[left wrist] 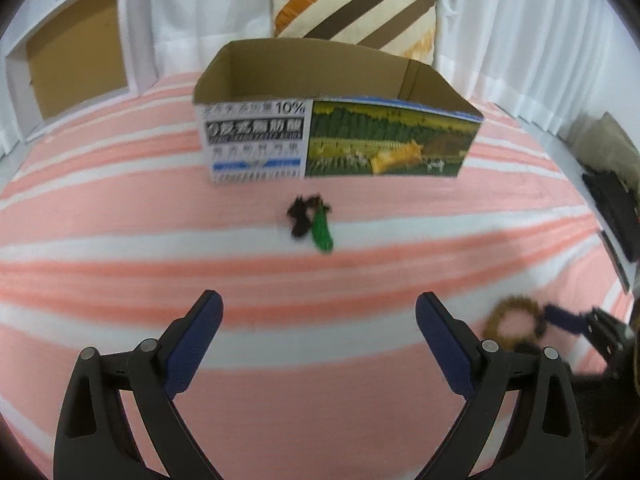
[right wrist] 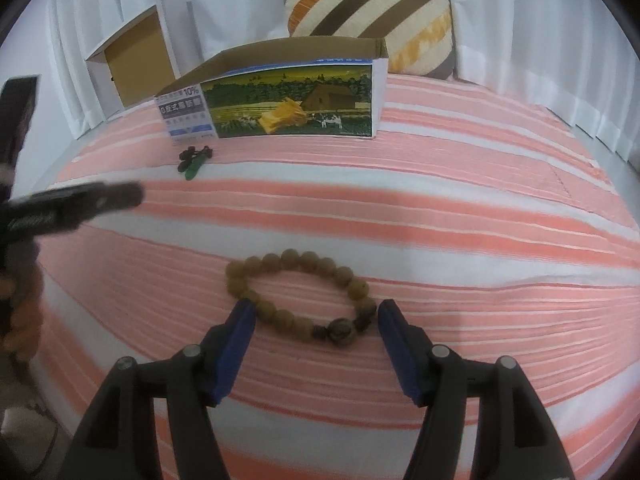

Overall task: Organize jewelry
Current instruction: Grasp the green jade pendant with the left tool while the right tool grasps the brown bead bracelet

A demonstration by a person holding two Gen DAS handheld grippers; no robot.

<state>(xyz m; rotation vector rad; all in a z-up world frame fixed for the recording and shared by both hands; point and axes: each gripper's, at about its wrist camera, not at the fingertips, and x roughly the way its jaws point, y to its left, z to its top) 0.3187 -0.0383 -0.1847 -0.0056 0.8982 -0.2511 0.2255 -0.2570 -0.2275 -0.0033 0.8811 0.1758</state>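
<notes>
My right gripper (right wrist: 316, 310) spreads open around the bracelet (right wrist: 300, 296); left gripper (left wrist: 320, 308) open, empty; pendant (left wrist: 312, 222) blurred.

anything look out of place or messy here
Both jewelry pieces lie loose on the striped cloth, not in the open carton: the brown bead bracelet between the open right gripper fingers, the green pendant tangled with dark cord before the carton.

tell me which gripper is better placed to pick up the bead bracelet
Right. The right gripper is open with the bead bracelet between its fingertips. The left gripper is open over bare cloth, facing the green pendant.
</notes>
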